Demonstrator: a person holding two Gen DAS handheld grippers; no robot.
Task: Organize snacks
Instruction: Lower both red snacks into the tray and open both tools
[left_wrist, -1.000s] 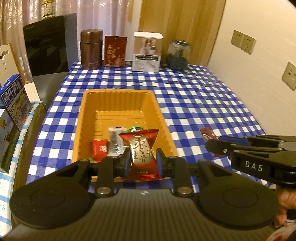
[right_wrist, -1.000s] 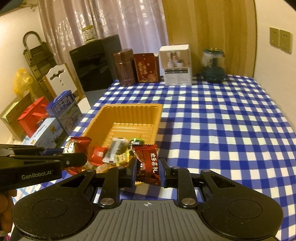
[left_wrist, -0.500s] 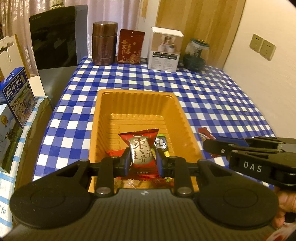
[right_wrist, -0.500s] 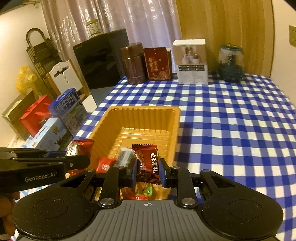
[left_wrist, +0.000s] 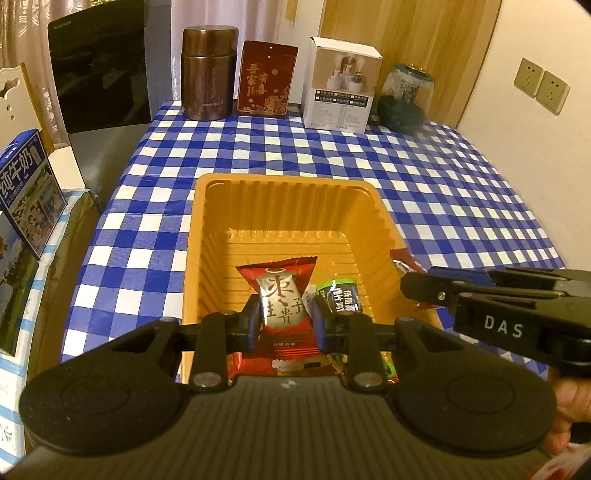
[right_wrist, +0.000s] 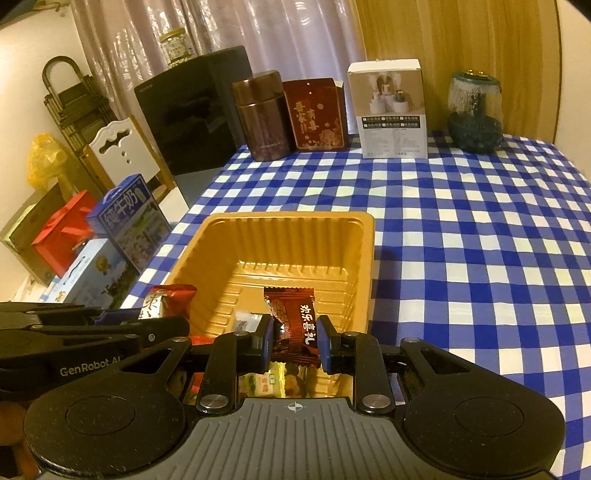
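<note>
An orange plastic tray (left_wrist: 284, 195) (right_wrist: 295, 236) sits on the blue checked tablecloth. My left gripper (left_wrist: 284, 321) is shut on a red and silver candy packet (left_wrist: 282, 295), held over the tray's near end. My right gripper (right_wrist: 293, 341) is shut on a dark brown candy packet (right_wrist: 295, 317), also over the tray's near end. Each gripper shows in the other's view: the right gripper (left_wrist: 417, 286) beside the tray's right rim, the left gripper (right_wrist: 177, 325) with its red packet (right_wrist: 166, 301) at the tray's left rim. Several wrapped snacks, among them a green and black packet (left_wrist: 341, 295), lie in the tray under the fingers.
At the table's far edge stand a brown canister (left_wrist: 208, 74), a red box (left_wrist: 266, 79), a white carton (left_wrist: 341, 86) and a glass jar (left_wrist: 404, 98). Milk cartons (right_wrist: 129, 218) and gift bags sit beyond the table's left side. A wall rises on the right.
Both grippers have moved forward and a little down with their packets, from before the tray's near rim to over its inside. The tray looks closer and larger.
</note>
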